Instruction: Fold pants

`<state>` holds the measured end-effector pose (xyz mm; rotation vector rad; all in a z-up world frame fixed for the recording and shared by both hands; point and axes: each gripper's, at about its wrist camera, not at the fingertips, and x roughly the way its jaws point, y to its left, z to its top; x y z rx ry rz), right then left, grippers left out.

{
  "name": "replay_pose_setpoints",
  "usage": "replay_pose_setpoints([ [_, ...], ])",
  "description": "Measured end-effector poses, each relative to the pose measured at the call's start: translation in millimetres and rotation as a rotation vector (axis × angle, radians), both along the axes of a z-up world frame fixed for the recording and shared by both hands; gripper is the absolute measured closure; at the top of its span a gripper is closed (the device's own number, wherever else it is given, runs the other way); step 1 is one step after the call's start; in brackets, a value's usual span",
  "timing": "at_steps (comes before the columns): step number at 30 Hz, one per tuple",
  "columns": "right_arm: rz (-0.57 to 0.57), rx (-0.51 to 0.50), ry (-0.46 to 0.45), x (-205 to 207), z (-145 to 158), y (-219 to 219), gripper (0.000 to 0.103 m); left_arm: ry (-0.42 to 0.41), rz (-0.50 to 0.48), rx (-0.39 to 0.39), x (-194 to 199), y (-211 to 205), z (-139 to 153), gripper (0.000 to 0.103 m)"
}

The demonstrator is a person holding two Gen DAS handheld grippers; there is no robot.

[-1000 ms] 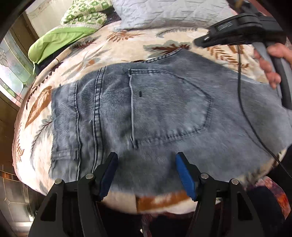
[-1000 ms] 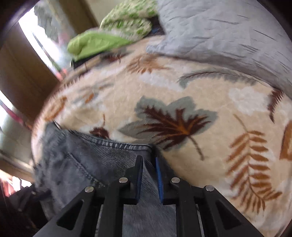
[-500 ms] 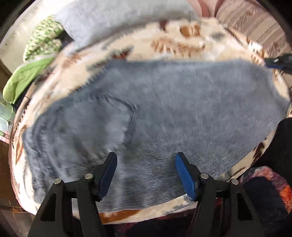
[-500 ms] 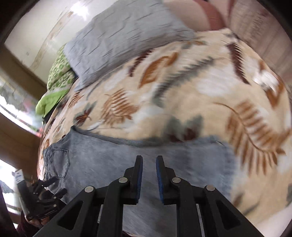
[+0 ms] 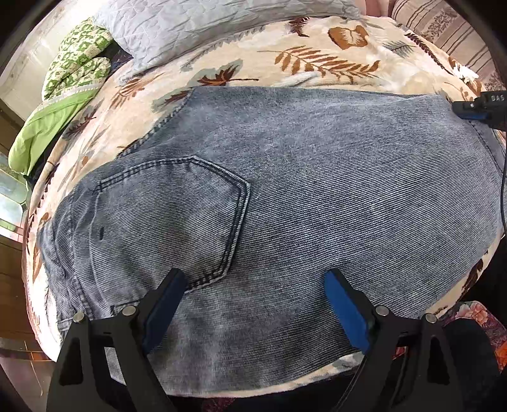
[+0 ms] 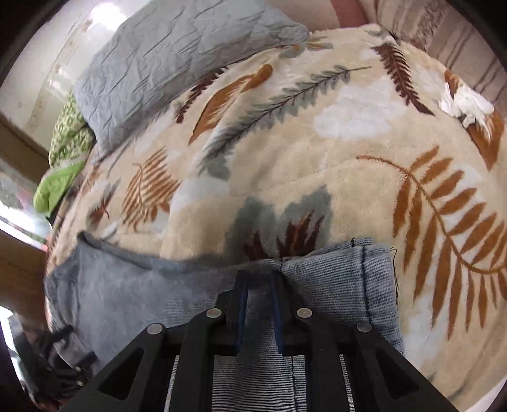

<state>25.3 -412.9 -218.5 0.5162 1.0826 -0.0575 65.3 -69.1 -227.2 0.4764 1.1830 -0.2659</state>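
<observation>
Blue-grey jeans lie flat, lengthwise across the bed, back pocket up and to the left. My left gripper hovers over the seat and thigh near the bed's front edge. Its jaws are opening wide, with only flat cloth under them and nothing pinched. My right gripper is at the leg end, its tips on the far edge of the jeans. Its jaws stand nearly together, with no fold lifted. In the left wrist view the right gripper shows at the jeans' far right corner.
The bed wears a cream blanket with brown and grey leaves. A grey quilted pillow and a green patterned quilt lie at the far left. The bed's near edge runs just under the left gripper. A cable hangs at the right.
The left gripper slid right along the jeans, from the waistband to past the pocket, and its jaws spread wider. The right gripper swept from the crotch seam to the leg end and rolled.
</observation>
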Motion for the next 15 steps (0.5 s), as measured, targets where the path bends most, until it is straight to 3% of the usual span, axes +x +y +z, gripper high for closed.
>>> replay_pose_setpoints([
  [3,-0.021,0.014,-0.08,-18.9,17.6,-10.6,0.086,-0.012,-0.004,-0.009,-8.7,-0.1,5.9,0.012],
  [10,-0.122,0.115,-0.239,-93.7,57.8,-44.8,0.085,-0.08,-0.077,-0.13,-13.0,-24.1,41.4,0.012],
  [15,-0.133,0.169,-0.234,-126.2,54.9,-34.9,0.083,0.008,-0.046,-0.091,2.6,-41.1,15.4,0.012],
])
